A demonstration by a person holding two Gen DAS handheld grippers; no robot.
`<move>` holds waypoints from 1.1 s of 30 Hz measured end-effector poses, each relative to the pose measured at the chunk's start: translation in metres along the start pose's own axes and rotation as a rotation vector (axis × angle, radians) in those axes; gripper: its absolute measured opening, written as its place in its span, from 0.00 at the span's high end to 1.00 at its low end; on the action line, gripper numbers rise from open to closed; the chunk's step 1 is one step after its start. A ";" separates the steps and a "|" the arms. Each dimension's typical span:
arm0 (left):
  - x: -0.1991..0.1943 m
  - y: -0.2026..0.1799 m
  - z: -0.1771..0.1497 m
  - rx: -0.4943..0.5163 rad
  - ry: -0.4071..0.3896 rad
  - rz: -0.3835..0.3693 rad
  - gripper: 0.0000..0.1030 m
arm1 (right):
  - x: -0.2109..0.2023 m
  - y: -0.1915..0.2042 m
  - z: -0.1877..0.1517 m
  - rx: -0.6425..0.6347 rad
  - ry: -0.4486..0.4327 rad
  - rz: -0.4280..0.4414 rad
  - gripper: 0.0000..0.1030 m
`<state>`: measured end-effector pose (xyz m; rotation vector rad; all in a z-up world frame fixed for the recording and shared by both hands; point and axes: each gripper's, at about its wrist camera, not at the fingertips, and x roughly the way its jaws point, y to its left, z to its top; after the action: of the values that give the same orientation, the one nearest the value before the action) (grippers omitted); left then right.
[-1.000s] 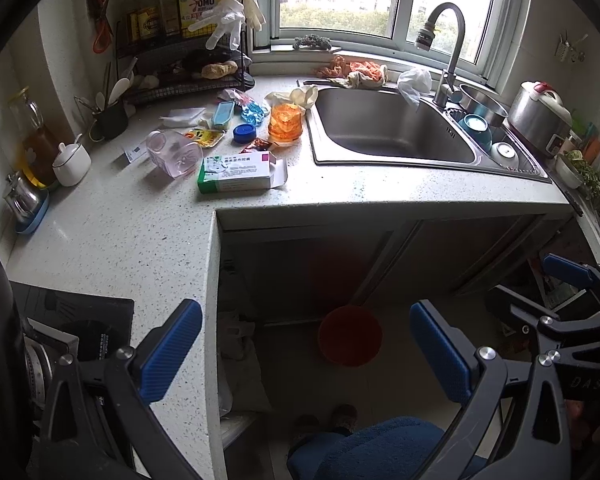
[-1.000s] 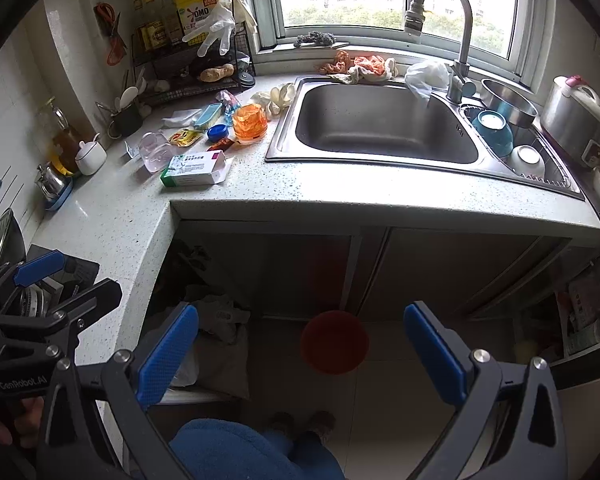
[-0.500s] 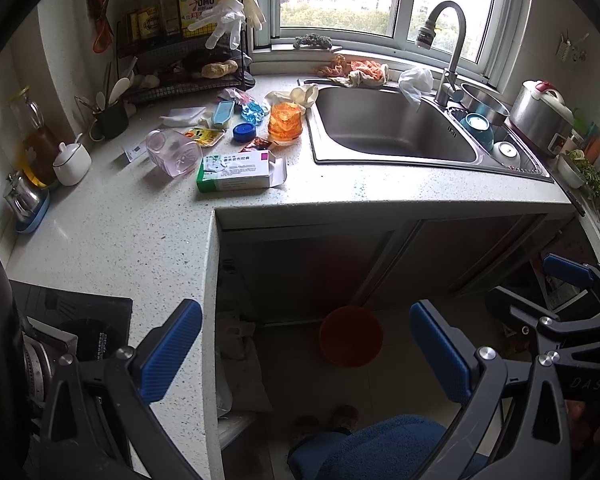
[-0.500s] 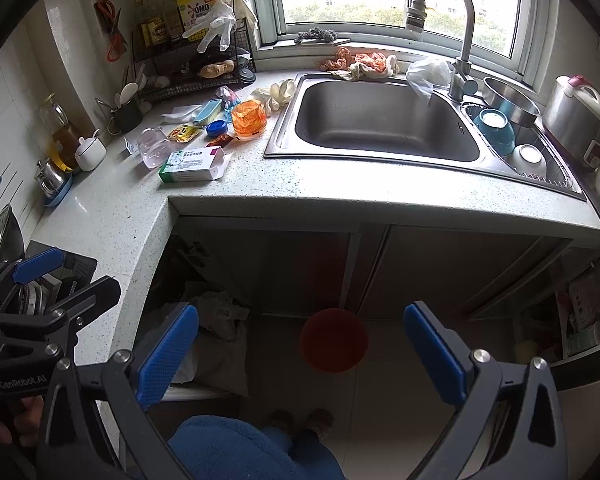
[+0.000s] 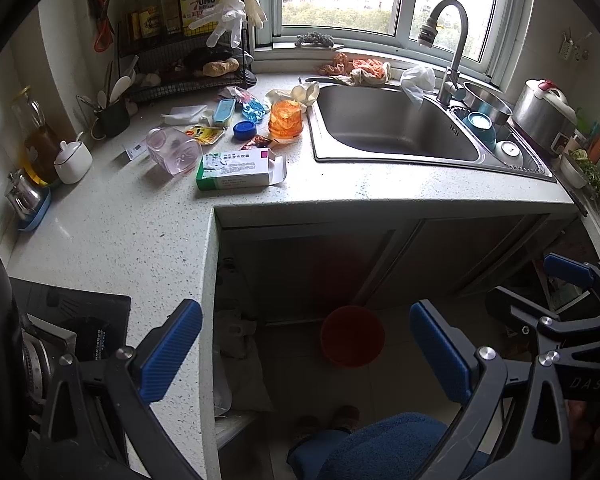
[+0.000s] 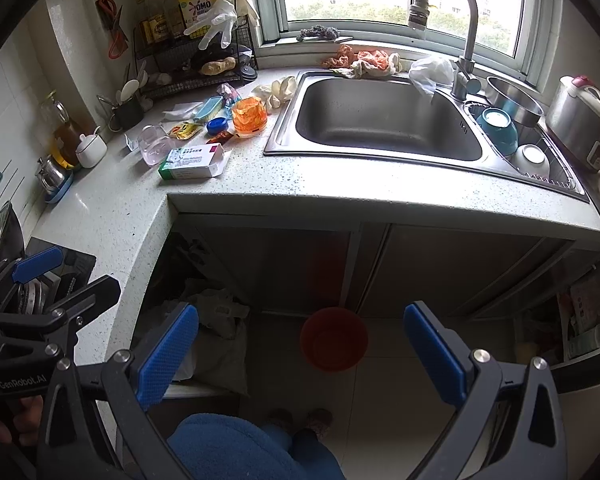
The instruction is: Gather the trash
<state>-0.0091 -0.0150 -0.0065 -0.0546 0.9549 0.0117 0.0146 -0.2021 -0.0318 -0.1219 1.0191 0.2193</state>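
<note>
Trash lies clustered on the speckled surface just left of the sink: a green-and-white carton, a tipped clear cup, an orange wrapper-filled tub, a blue lid and small packets. Almost nothing has shifted over the last second; both grippers hover low and far back from the sink, so collecting has not begun. The left gripper and right gripper both have jaws spread wide and empty. A red bucket sits on the floor below the sink. Nothing blocks the reach.
</note>
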 end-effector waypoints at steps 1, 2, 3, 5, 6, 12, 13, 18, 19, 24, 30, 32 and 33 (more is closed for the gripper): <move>0.000 0.000 0.000 0.000 -0.001 0.000 0.00 | 0.000 0.000 0.000 0.000 0.001 0.001 0.00; 0.000 -0.001 0.000 0.001 -0.002 0.001 0.00 | 0.000 -0.001 0.001 0.000 0.001 0.001 0.00; 0.000 -0.001 0.000 0.002 -0.001 0.001 0.00 | 0.000 -0.001 0.001 0.000 0.002 0.001 0.00; 0.001 -0.002 0.000 0.004 0.000 0.000 0.00 | 0.000 -0.002 0.001 0.000 0.003 0.001 0.00; 0.001 -0.003 0.001 0.005 0.000 0.000 0.00 | -0.001 -0.002 0.001 -0.001 0.003 0.000 0.00; 0.005 -0.003 0.000 0.006 0.002 -0.007 0.00 | 0.000 -0.003 0.001 -0.012 0.005 -0.007 0.00; 0.005 -0.003 -0.001 0.006 0.004 -0.007 0.00 | 0.001 -0.003 0.001 -0.015 0.008 -0.010 0.00; 0.008 -0.005 0.000 0.002 0.005 -0.014 0.00 | 0.001 -0.006 0.003 -0.025 0.007 -0.014 0.00; 0.008 -0.006 0.000 0.001 0.004 -0.013 0.00 | 0.001 -0.006 0.004 -0.026 0.007 -0.014 0.00; 0.010 -0.007 0.002 0.001 0.005 -0.008 0.00 | 0.003 -0.007 0.005 -0.026 0.009 -0.009 0.00; 0.015 -0.010 0.007 -0.001 0.008 -0.012 0.00 | 0.006 -0.009 0.011 -0.036 0.006 -0.015 0.00; 0.015 -0.010 0.010 0.001 0.003 -0.008 0.00 | 0.006 -0.009 0.017 -0.046 -0.008 -0.025 0.00; 0.016 -0.009 0.013 0.001 0.002 -0.006 0.00 | 0.006 -0.008 0.020 -0.054 -0.018 -0.026 0.00</move>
<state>0.0105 -0.0237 -0.0115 -0.0562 0.9568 0.0053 0.0360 -0.2052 -0.0261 -0.1822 0.9930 0.2237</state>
